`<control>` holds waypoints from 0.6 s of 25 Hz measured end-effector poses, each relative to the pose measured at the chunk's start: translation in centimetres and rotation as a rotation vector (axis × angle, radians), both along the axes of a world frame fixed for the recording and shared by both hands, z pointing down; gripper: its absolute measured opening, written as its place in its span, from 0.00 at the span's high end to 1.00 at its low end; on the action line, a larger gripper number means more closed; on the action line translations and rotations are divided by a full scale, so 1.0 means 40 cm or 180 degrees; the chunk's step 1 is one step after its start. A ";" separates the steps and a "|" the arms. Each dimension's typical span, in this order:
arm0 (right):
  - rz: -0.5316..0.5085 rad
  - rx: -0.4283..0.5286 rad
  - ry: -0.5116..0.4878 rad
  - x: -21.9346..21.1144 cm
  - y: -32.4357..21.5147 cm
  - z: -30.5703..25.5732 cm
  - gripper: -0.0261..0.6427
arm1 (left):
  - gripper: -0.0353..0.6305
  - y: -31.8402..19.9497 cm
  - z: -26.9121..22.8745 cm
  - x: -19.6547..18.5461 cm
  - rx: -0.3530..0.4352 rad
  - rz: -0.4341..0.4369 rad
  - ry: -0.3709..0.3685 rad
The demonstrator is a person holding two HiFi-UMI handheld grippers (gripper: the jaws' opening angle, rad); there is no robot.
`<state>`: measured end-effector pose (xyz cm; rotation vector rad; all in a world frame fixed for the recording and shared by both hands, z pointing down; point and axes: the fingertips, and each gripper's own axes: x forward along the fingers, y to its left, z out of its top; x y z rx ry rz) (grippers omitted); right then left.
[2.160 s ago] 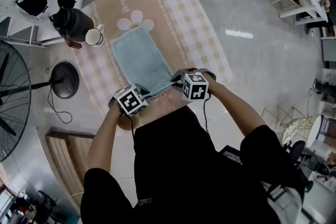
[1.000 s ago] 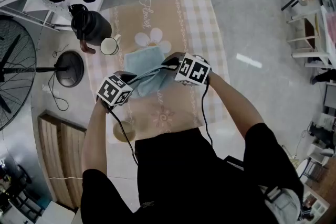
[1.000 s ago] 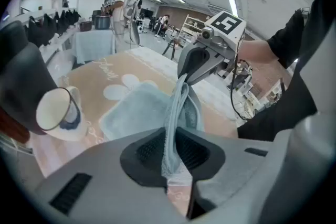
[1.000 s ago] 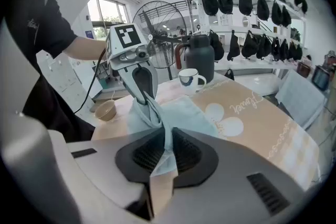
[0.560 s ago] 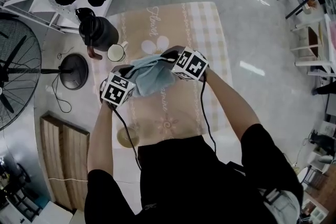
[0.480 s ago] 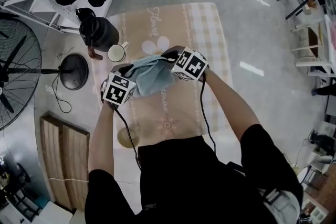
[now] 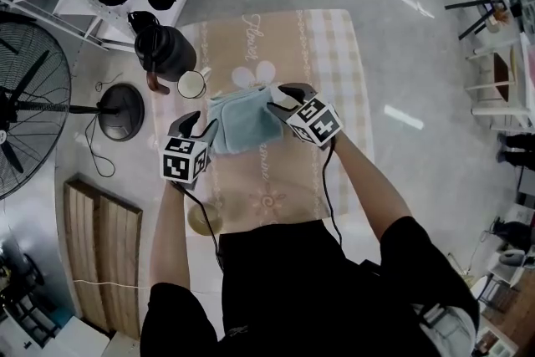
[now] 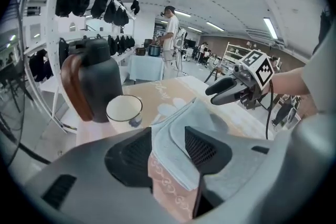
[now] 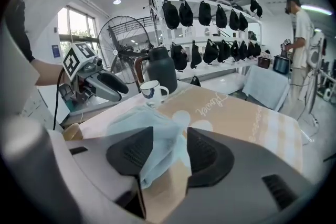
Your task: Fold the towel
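Qty: towel point(image 7: 242, 119) x1, mug point(image 7: 192, 84) x1, jug point(image 7: 167, 53) x1, fan point(image 7: 25, 96) x1, tablecloth point(image 7: 309, 46) x1.

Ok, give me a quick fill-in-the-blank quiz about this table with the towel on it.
1. The folded towel is light ____.
2. Right beside the black jug stands a white ____.
3. The checked tablecloth shows a white ____ just beyond the towel.
Missing words: blue; mug; flower.

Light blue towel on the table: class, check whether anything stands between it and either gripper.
Nothing visible does. The left gripper and right gripper flank the folded light blue towel; their jaws have just been opening, with towel edge between them, unpressed. The white mug stands apart, beyond it.
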<state>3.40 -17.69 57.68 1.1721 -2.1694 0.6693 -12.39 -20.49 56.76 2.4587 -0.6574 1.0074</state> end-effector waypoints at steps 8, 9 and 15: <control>0.0203 0.0167 0.0031 -0.035 0.116 -0.039 0.96 | 0.94 0.123 -0.012 -0.036 -0.0091 -0.0485 0.0152; 0.0204 0.0182 0.0044 -0.047 0.128 -0.044 0.96 | 0.94 0.141 -0.011 -0.038 -0.0137 -0.0565 0.0188; 0.0328 0.0190 -0.0050 -0.130 0.197 -0.071 0.96 | 0.94 0.226 -0.004 -0.063 -0.0227 -0.0899 0.0221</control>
